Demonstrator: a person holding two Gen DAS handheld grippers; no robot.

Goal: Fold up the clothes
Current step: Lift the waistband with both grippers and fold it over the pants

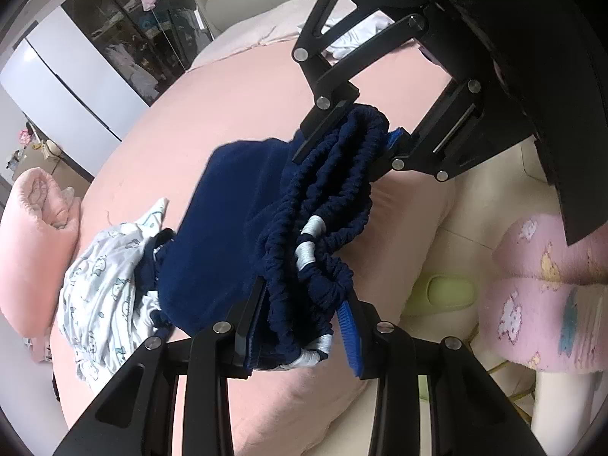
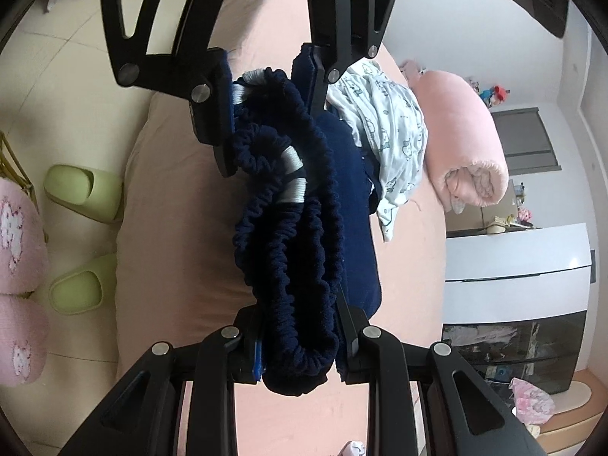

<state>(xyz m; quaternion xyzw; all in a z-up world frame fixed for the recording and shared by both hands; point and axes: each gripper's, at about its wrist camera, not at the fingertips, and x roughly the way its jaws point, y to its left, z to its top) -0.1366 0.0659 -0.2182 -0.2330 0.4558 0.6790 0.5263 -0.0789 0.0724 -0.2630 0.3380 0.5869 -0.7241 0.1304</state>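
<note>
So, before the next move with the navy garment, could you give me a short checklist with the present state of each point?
1. Left gripper shut on the navy garment: ok.
2. Right gripper shut on its bunched waistband: ok.
3. Garment lifted off the pink bed: cannot tell, its lower part is hidden.
4. Free bed surface for laying it down: ok.
5. White printed garment clear of the navy one: not ok, they overlap.

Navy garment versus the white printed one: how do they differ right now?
The navy garment is plain dark blue with a ruched elastic waistband; the white printed garment is pale with small cartoon figures. The navy one hangs bunched, clamped by the left tool and right tool; the white one lies crumpled, ungripped, on the pink bed.
</note>
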